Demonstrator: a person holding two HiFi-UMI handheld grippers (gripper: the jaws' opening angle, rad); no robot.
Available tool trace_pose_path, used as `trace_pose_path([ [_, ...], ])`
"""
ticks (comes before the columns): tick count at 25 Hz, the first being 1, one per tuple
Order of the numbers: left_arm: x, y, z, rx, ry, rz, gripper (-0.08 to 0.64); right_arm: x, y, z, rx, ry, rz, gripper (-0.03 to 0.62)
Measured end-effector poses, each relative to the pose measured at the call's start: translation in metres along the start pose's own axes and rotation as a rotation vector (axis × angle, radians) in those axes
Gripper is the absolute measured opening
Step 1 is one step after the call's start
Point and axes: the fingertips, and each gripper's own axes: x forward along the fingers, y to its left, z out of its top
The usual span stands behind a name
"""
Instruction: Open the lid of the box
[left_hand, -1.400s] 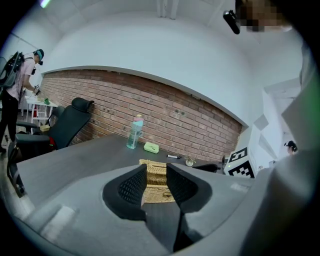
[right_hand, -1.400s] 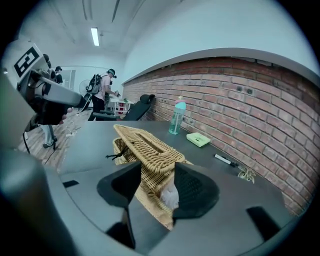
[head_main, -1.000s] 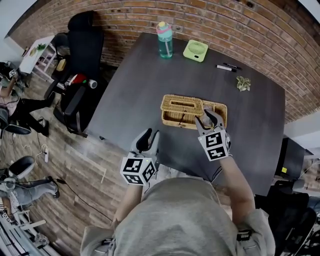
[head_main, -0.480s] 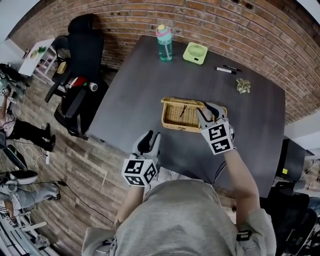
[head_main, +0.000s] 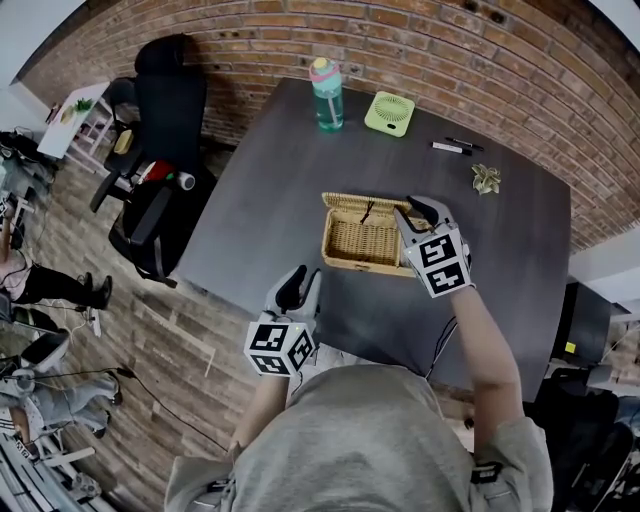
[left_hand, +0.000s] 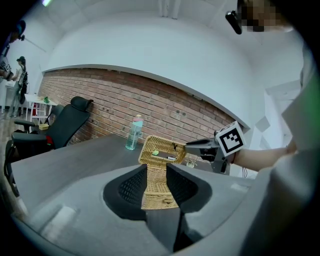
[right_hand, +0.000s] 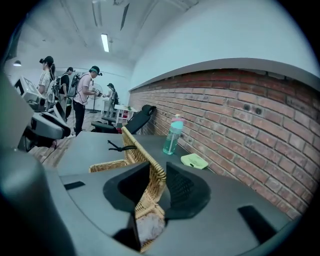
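Near the middle of the dark tabletop (head_main: 280, 170): wicker box (head_main: 360, 243), inside exposed, lid (head_main: 362, 207) raised along the far side and standing about upright. At the lid's right end: right gripper (head_main: 415, 212), fingers closing on the wicker rim, rim between them and pressed by the pads. Off the tabletop's near edge, well apart from the box: left gripper (head_main: 298, 280), fingers released and parted, nothing between them, pointed toward the box. Toward the far edge: teal bottle (head_main: 327, 92) with pink cap, upright; near it, a flat green fan (head_main: 390, 107); further right, pens (head_main: 452, 140) and a small crumpled thing (head_main: 487, 176). Past the tabletop's left side: black chair (head_main: 165, 90) on wood floor (head_main: 150, 340), brick wall (head_main: 450, 40) behind.
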Motion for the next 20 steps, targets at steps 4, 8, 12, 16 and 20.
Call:
trace_pose_path([
  [4, 0.004, 0.002, 0.001, -0.003, 0.002, -0.001, 0.118, 0.01, -0.01, 0.002, 0.01, 0.001, 0.004, 0.101],
  [8, 0.01, 0.0, 0.0, -0.001, 0.008, -0.005, 0.118, 0.017, -0.019, 0.004, 0.02, 0.004, 0.014, 0.1],
  [12, 0.014, 0.001, 0.001, 0.0, 0.011, -0.01, 0.118, 0.024, -0.027, 0.006, 0.041, 0.007, 0.017, 0.1],
  [16, 0.017, 0.003, 0.0, -0.002, 0.02, -0.011, 0.118, 0.033, -0.033, 0.007, 0.065, 0.014, 0.026, 0.1],
  [20, 0.023, 0.005, 0.001, -0.004, 0.024, -0.013, 0.118, 0.043, -0.041, 0.006, 0.087, 0.022, 0.035, 0.1],
])
